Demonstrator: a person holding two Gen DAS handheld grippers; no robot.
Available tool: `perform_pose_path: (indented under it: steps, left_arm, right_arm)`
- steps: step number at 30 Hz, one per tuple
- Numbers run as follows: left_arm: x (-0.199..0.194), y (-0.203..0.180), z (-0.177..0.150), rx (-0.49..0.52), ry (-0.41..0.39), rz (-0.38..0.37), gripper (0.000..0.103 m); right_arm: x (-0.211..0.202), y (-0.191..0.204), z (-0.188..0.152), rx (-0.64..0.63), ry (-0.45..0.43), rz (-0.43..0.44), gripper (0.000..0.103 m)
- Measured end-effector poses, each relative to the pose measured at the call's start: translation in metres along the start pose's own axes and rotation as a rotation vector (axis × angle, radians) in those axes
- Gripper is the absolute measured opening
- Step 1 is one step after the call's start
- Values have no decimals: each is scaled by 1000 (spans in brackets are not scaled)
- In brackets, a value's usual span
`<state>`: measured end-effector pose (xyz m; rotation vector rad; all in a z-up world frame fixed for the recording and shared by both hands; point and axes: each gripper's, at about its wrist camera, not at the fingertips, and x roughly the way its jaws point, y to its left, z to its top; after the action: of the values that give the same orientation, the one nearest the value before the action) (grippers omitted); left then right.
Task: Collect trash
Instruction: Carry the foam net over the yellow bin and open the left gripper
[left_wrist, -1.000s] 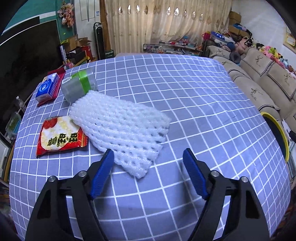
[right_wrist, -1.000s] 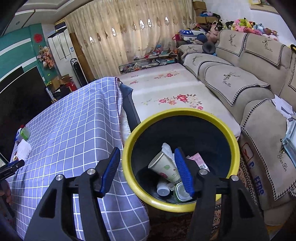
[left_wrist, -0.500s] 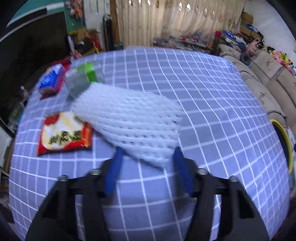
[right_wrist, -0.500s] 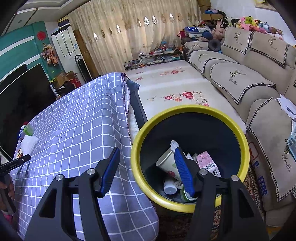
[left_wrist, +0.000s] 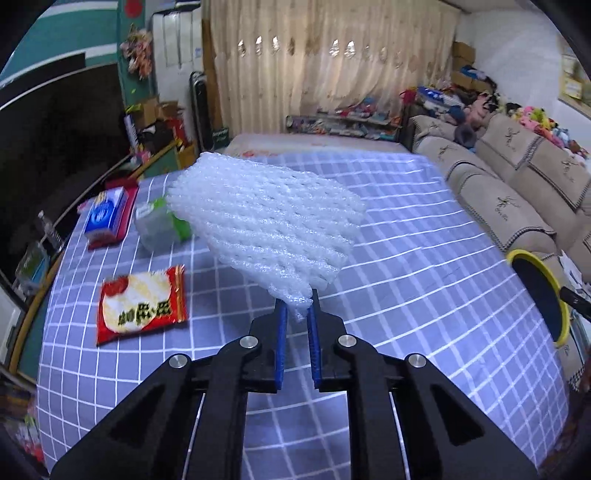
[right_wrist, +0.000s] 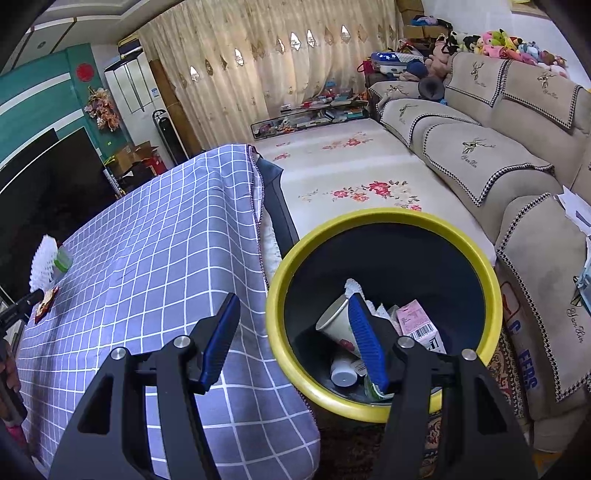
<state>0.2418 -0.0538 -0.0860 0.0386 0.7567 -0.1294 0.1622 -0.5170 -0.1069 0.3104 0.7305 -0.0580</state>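
Observation:
A white foam fruit net (left_wrist: 266, 221) hangs lifted off the blue checked tablecloth (left_wrist: 406, 258). My left gripper (left_wrist: 295, 306) is closing tight on its near corner, and the blue pads pinch the foam. A red snack packet (left_wrist: 142, 304) lies flat on the cloth to the left. In the right wrist view the net (right_wrist: 42, 264) shows small at the table's far end. My right gripper (right_wrist: 293, 299) stands open and holds nothing, over the rim of the yellow-rimmed black bin (right_wrist: 280, 280). A paper cup (right_wrist: 334, 325) and other trash lie in the bin.
A green-capped clear container (left_wrist: 159, 225) and a blue tissue pack (left_wrist: 105, 216) sit at the table's far left. The bin (left_wrist: 539, 291) stands on the floor by the table's right edge. A beige sofa (right_wrist: 480, 155) lines the right wall; a dark TV (right_wrist: 37, 177) stands at the left.
My left gripper went from wide open to shut on the foam net's near end and lifted it off the cloth. The right gripper stays open above the bin.

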Motion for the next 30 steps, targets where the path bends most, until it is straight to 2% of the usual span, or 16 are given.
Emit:
perform_pose_path:
  steps: [6, 13, 23, 30]
  left_arm:
    - [-26, -32, 9, 67, -36, -73, 11]
    - [-37, -97, 15, 168, -48, -180, 11]
    - [-27, -223, 17, 361, -16, -379, 11]
    - [-3, -317, 7, 489, 69, -496, 12]
  right_arm:
    - [-18, -8, 1, 9, -33, -5, 58]
    - [-54, -29, -3, 25, -91, -59, 58]
    - [-83, -75, -16, 106, -119, -125, 58]
    - [-93, -102, -23, 164, -129, -158, 59]
